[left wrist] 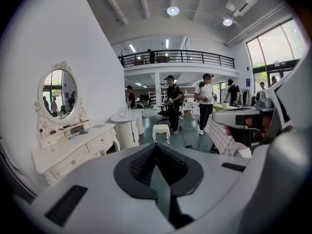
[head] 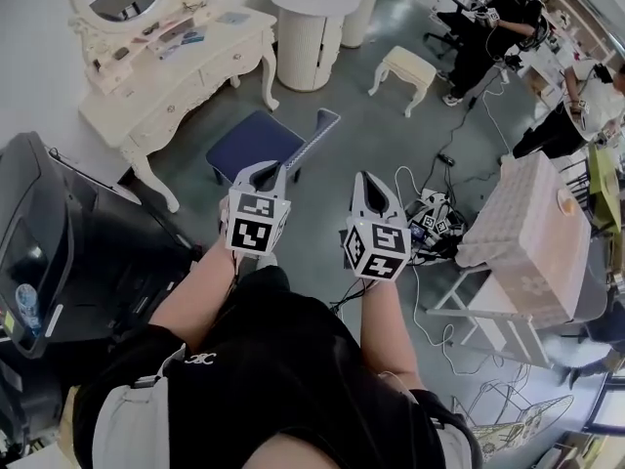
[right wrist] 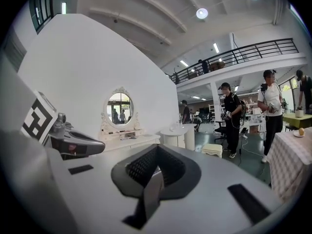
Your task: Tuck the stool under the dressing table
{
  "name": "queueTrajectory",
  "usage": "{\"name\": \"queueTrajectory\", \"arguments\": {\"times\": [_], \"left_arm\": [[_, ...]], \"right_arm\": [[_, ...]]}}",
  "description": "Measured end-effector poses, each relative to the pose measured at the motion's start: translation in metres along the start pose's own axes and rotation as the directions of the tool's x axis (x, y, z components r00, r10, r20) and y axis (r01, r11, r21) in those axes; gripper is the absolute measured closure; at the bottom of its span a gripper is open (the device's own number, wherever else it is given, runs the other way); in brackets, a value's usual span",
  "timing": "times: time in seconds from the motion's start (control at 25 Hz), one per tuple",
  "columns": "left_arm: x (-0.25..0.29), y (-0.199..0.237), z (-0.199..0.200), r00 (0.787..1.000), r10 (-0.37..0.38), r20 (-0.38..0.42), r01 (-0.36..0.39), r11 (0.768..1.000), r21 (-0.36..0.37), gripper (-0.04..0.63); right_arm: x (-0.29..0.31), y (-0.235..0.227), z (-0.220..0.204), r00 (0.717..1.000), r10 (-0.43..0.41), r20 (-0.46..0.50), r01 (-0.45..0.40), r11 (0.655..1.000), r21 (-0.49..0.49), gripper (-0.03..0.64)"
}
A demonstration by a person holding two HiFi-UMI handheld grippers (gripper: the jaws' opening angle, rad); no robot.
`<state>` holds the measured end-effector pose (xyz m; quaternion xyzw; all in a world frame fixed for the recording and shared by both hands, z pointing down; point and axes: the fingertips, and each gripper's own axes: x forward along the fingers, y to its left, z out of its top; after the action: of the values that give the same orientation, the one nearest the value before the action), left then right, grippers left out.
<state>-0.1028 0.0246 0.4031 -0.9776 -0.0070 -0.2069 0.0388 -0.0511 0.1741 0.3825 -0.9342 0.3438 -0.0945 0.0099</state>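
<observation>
While your left tongs (head: pixel 274 170) and right tongs (head: pixel 370 178) are clenched on nothing, you're on the approach: the white stool (head: pixel 405 66) stands well apart from the dressing table (head: pixel 146 98); next, reach it and open.

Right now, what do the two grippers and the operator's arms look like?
The left gripper and right gripper match: light grey shells, black ribbed pads, each carrying a cube with black-and-white square markers. The operator wears a black short-sleeved top.
</observation>
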Motion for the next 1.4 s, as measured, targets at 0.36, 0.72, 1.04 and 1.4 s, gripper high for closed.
{"name": "queueTrajectory", "arguments": {"times": [0.36,0.72,1.04,1.4], "left_arm": [[0.044,-0.003,0.010,1.000,-0.019,-0.018,0.019,1.000,0.002,0.589],[0.122,0.007,0.015,0.999,-0.014,-0.049,0.013,1.000,-0.028,0.589],[0.184,0.023,0.028,0.995,-0.022,-0.102,0.014,0.997,-0.072,0.589],[0.241,0.030,0.041,0.992,-0.007,-0.123,-0.010,0.991,-0.136,0.589]], "right_arm": [[0.029,-0.034,-0.011,0.999,-0.006,-0.039,0.006,1.000,0.009,0.609],[0.082,-0.083,-0.021,0.995,0.025,-0.095,-0.028,0.999,-0.028,0.609],[0.148,-0.108,-0.007,0.973,0.172,-0.155,-0.186,0.979,-0.083,0.609],[0.213,-0.108,-0.008,0.893,0.365,-0.264,-0.411,0.900,-0.146,0.609]]}}
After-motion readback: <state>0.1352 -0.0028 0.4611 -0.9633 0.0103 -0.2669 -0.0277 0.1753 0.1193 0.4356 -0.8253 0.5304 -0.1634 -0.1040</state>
